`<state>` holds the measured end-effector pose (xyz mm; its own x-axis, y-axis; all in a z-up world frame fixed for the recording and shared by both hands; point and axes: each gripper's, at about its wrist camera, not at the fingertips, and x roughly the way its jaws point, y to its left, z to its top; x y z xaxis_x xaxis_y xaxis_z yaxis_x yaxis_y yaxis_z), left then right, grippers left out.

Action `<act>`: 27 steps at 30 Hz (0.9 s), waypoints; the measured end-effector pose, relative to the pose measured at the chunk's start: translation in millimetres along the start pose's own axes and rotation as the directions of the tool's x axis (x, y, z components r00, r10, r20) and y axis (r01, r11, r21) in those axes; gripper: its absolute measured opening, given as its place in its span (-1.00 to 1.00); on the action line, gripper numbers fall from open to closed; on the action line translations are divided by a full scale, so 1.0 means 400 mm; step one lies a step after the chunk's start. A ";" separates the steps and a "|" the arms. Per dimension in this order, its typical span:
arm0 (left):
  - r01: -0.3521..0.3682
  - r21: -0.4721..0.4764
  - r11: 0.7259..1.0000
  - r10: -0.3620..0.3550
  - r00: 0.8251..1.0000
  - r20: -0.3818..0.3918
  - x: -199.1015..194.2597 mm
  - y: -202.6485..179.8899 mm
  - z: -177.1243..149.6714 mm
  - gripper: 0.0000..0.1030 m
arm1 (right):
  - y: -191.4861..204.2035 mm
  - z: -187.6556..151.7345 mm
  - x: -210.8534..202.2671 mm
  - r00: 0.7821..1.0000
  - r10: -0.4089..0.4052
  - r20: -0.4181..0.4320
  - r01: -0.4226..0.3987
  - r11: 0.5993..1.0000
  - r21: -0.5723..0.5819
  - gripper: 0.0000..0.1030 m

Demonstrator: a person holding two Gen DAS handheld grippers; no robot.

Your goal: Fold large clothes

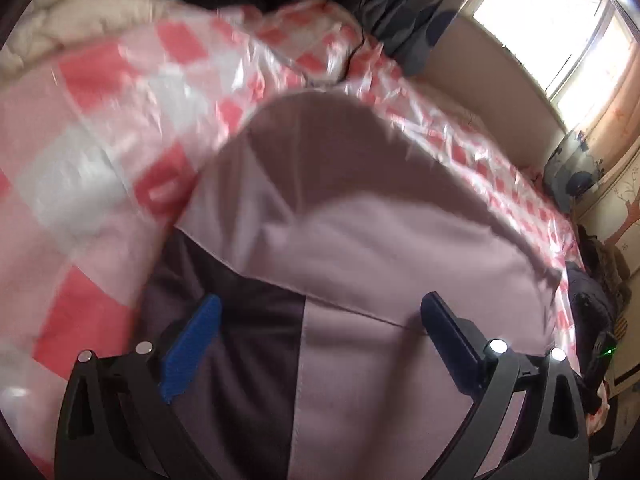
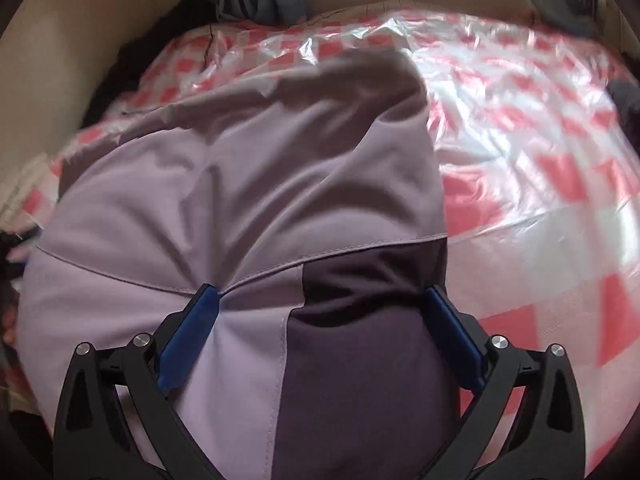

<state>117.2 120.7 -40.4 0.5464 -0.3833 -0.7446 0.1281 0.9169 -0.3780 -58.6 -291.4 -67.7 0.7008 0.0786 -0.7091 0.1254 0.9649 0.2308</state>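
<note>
Left wrist view: the left tongs point(image 1: 318, 312) stood wide open, both blue fingers point(image 1: 192, 350) spread apart above the garment point(image 1: 360, 248), a lilac piece with a dark purple panel. Nothing lay clamped between the fingers; whether their tips touched the cloth could not be told. The garment rested on a bed point(image 1: 80, 152) covered in a pink-and-white checked sheet under clear plastic. A bright window point(image 1: 560, 28) stood at the upper right.

Right wrist view: the right tongs point(image 2: 322, 298) were likewise spread wide, gripping nothing. The tip of one blue finger point(image 2: 190, 340) met a seam of the garment point(image 2: 224, 184), where creases gathered; the other finger sat at the dark panel's edge. The garment lay on the bed point(image 2: 540, 200), bunched toward the left.
</note>
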 end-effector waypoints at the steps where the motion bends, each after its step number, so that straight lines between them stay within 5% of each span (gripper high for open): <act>1: -0.030 0.025 0.999 0.030 0.999 0.015 0.003 -0.007 -0.008 0.86 | -0.011 0.013 -0.006 1.000 0.001 -0.013 -0.001 1.000 0.027 0.89; 4: -0.064 0.011 0.998 0.064 0.997 0.037 -0.049 -0.029 -0.017 0.86 | 0.028 0.043 -0.078 0.997 -0.077 -0.031 0.079 0.994 0.069 0.88; 8: -0.031 -0.023 0.999 0.033 0.996 0.077 -0.160 -0.024 -0.095 0.86 | 0.174 -0.012 -0.209 0.995 -0.030 0.098 0.041 0.993 -0.111 0.88; 11: 0.002 -0.057 0.998 0.003 0.996 0.086 -0.219 -0.001 -0.147 0.86 | 0.221 -0.112 -0.097 0.989 -0.108 -0.105 0.085 0.975 -0.204 0.89; 16: 0.138 -0.149 0.979 -0.124 0.987 0.099 -0.308 0.087 -0.235 0.86 | 0.232 -0.124 -0.143 0.994 -0.082 -0.077 0.073 0.991 -0.109 0.88; 21: 0.293 -0.385 0.875 -0.302 0.953 0.038 -0.312 0.195 -0.321 0.86 | 0.455 -0.162 -0.212 1.000 0.014 -0.017 -0.020 0.934 -0.356 0.88; 27: 0.375 -0.477 0.795 -0.400 0.915 0.053 -0.305 0.240 -0.350 0.86 | 0.732 -0.332 -0.148 0.999 -0.008 -0.034 -0.015 0.762 -0.647 0.88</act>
<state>-52.9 239.7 -62.9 0.4926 -0.7118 -0.5007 -0.0878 0.5318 -0.8423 -156.8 19.7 -46.7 0.6756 0.0789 -0.7330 -0.3700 0.8963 -0.2446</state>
